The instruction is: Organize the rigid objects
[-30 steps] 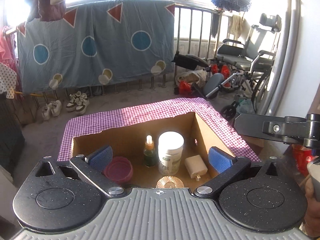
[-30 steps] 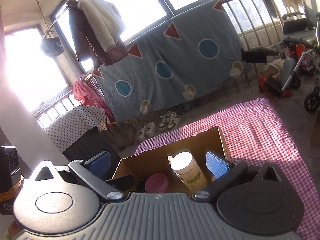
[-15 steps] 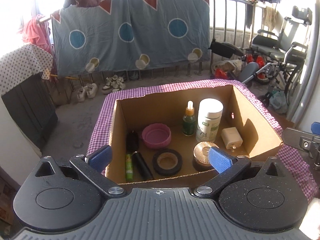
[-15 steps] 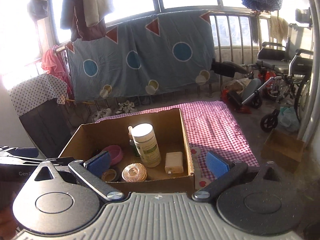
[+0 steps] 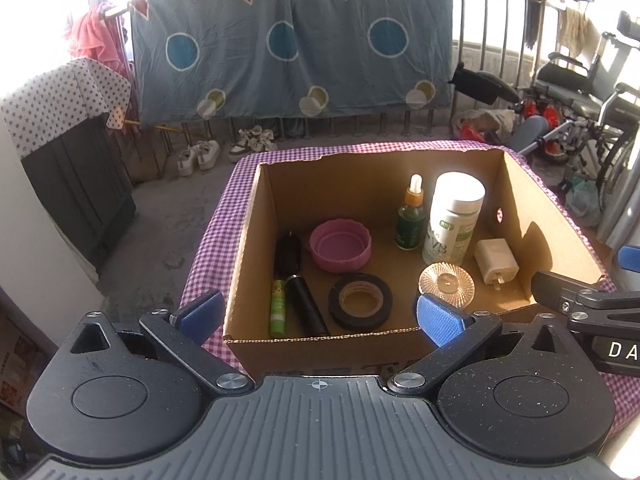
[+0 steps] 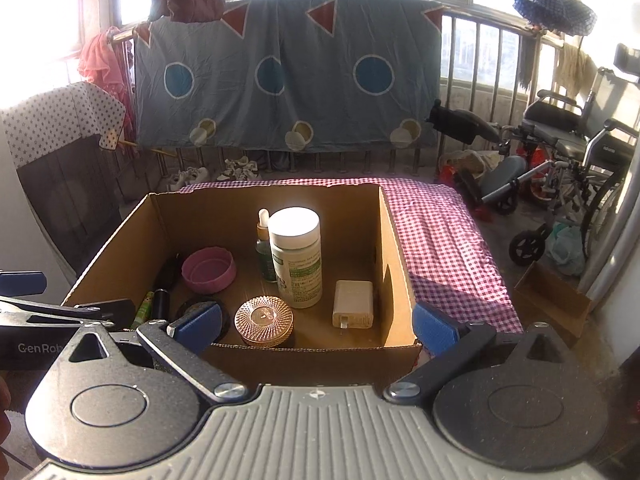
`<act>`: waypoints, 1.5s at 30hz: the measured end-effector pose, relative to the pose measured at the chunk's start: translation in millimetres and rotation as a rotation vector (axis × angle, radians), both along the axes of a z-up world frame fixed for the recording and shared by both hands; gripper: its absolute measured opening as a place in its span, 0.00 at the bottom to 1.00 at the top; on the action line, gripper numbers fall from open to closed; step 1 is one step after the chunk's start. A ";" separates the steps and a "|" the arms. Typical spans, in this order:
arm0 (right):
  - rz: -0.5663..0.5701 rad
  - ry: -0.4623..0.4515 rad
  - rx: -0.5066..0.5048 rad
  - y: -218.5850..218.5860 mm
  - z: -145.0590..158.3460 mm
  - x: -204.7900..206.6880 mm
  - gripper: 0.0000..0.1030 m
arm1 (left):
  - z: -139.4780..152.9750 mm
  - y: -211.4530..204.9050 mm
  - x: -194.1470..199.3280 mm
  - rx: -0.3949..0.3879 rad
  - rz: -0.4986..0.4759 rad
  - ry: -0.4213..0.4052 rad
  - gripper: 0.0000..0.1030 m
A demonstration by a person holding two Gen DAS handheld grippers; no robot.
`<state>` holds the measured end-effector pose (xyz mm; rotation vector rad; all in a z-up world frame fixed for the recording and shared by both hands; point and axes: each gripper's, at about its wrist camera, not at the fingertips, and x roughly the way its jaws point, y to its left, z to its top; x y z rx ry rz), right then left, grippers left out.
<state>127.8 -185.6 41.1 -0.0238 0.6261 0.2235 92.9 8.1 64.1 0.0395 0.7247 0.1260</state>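
Observation:
An open cardboard box [image 5: 244,248] [image 6: 394,256] stands on a purple checked cloth [image 5: 208,240] [image 6: 440,232]. Inside are a white bottle [image 5: 454,220] [image 6: 298,256], a green dropper bottle [image 5: 410,216] [image 6: 264,252], a pink bowl [image 5: 340,245] [image 6: 208,270], a black tape roll [image 5: 360,301], a ribbed glass lid [image 5: 446,283] [image 6: 263,316], a white charger [image 5: 496,266] [image 6: 353,303], a green tube [image 5: 277,308] and a black cylinder [image 5: 306,312]. My left gripper [image 5: 318,316] is open and empty before the box's near wall. My right gripper [image 6: 316,326] is open and empty, also at the near wall.
A blue blanket [image 5: 292,40] hangs on the railing behind. A wheelchair [image 6: 576,152] stands at the right. Shoes [image 5: 224,150] lie on the floor by a dark cabinet [image 5: 76,172]. A small cardboard box [image 6: 552,300] sits on the floor right of the cloth.
Both grippers have pulled back and up from the box, so its whole inside now shows. Both stay open and empty.

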 end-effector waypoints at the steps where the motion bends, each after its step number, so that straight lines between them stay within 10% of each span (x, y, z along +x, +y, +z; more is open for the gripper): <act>1: 0.002 0.005 -0.011 2.8 -2.0 1.0 1.00 | -1.3 -0.2 -0.9 0.011 0.006 0.003 1.00; 45: -0.017 0.102 -0.003 4.6 -2.7 5.8 1.00 | -2.9 5.2 -3.0 -0.008 0.024 0.039 0.99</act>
